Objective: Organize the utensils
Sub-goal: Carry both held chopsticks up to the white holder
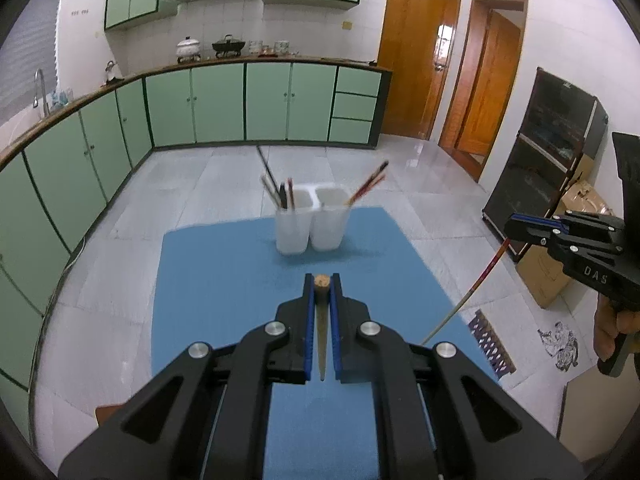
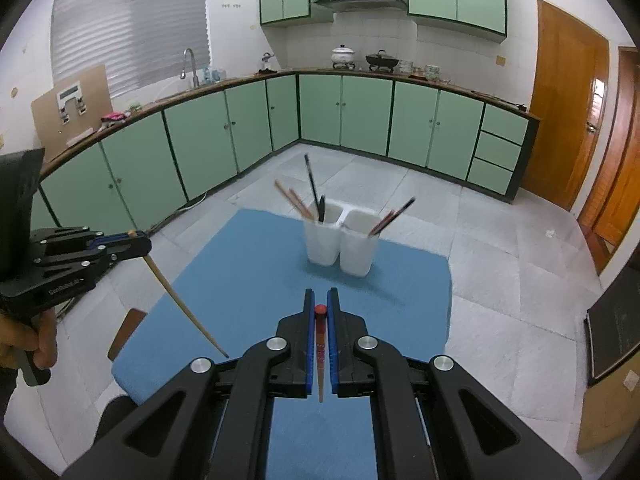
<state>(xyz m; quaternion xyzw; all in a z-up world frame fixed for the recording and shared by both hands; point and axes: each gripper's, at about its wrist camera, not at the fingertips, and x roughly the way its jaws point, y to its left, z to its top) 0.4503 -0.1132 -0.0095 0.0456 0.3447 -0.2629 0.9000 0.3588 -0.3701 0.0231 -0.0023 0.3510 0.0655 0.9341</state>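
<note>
A white two-compartment holder stands at the far end of a blue mat. Its left compartment holds several chopsticks, its right one a reddish pair. My left gripper is shut on a plain wooden chopstick, also seen in the right wrist view, hanging down. My right gripper is shut on a red-topped chopstick, seen in the left wrist view slanting down. Both grippers are held above the mat, short of the holder.
Green kitchen cabinets run along the back and left walls. Wooden doors are at the right. A dark cabinet and cardboard boxes stand on the right floor. A brown table corner shows under the mat.
</note>
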